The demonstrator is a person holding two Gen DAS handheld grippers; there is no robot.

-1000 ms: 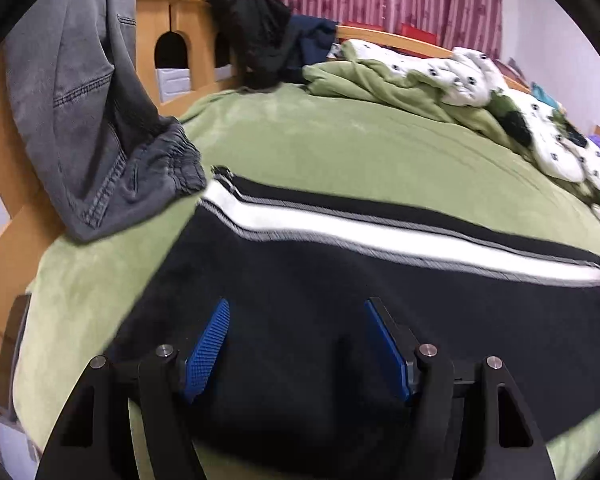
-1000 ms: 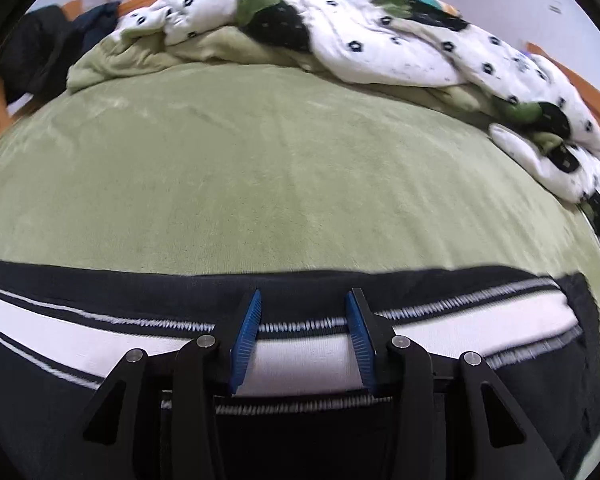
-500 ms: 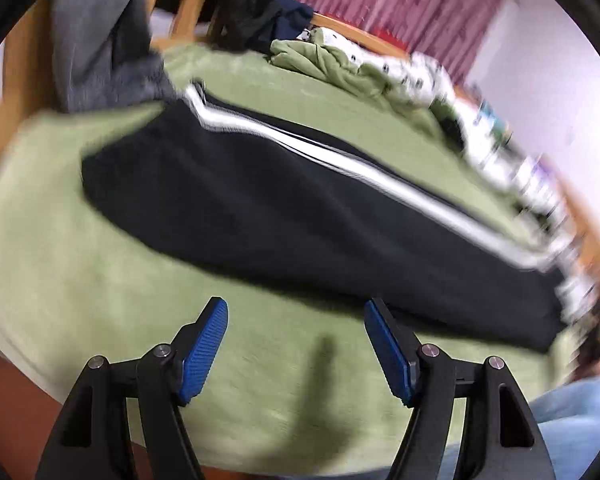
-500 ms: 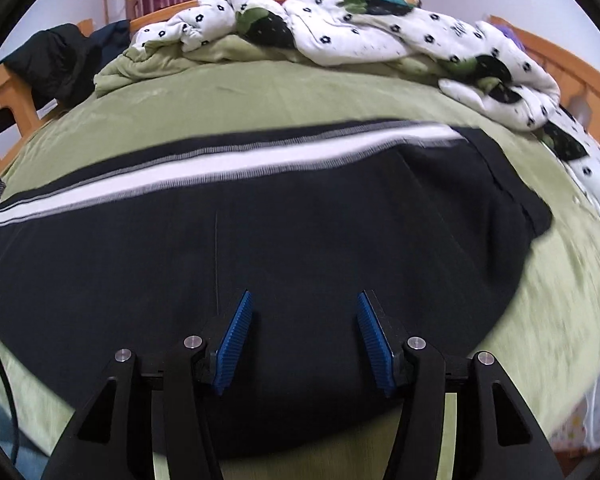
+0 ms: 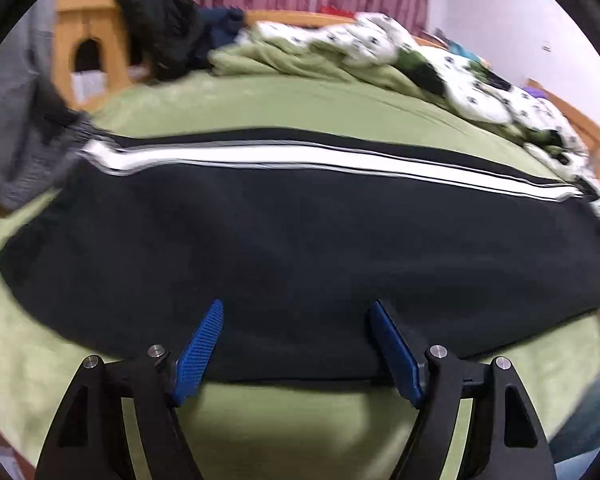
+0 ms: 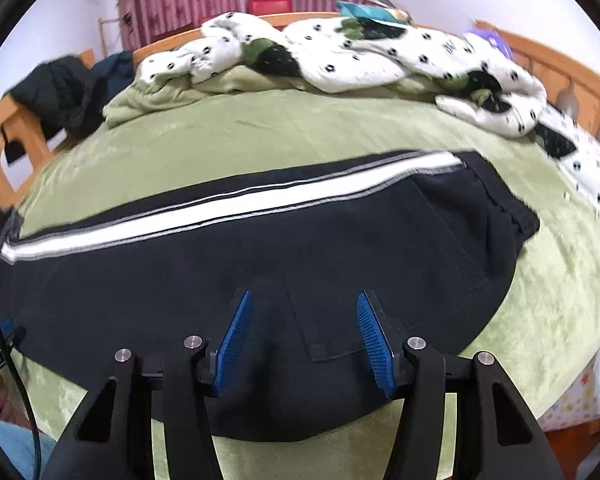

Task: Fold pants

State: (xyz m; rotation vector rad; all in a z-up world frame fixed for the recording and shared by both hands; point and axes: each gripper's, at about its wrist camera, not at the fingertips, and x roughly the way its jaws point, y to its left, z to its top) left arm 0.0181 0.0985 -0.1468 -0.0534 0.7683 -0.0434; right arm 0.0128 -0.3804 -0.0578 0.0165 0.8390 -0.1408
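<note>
Black pants (image 5: 300,240) with a white side stripe (image 5: 300,156) lie flat, folded lengthwise, across the green bed. In the right wrist view the pants (image 6: 260,264) show their waistband at the right and a back pocket (image 6: 332,320) near me. My left gripper (image 5: 298,312) is open and empty, hovering over the pants' near edge. My right gripper (image 6: 302,300) is open and empty, above the pocket area near the waist end.
A green blanket (image 6: 300,136) covers the bed. A white spotted duvet (image 6: 340,60) is bunched along the far side. Grey jeans (image 5: 16,128) hang over the wooden bed frame (image 5: 84,32) at left. Dark jackets (image 5: 160,28) drape the frame.
Both grippers have pulled back from the pants toward the near edge of the bed. The left view swung and now faces the pants squarely. Both stay open.
</note>
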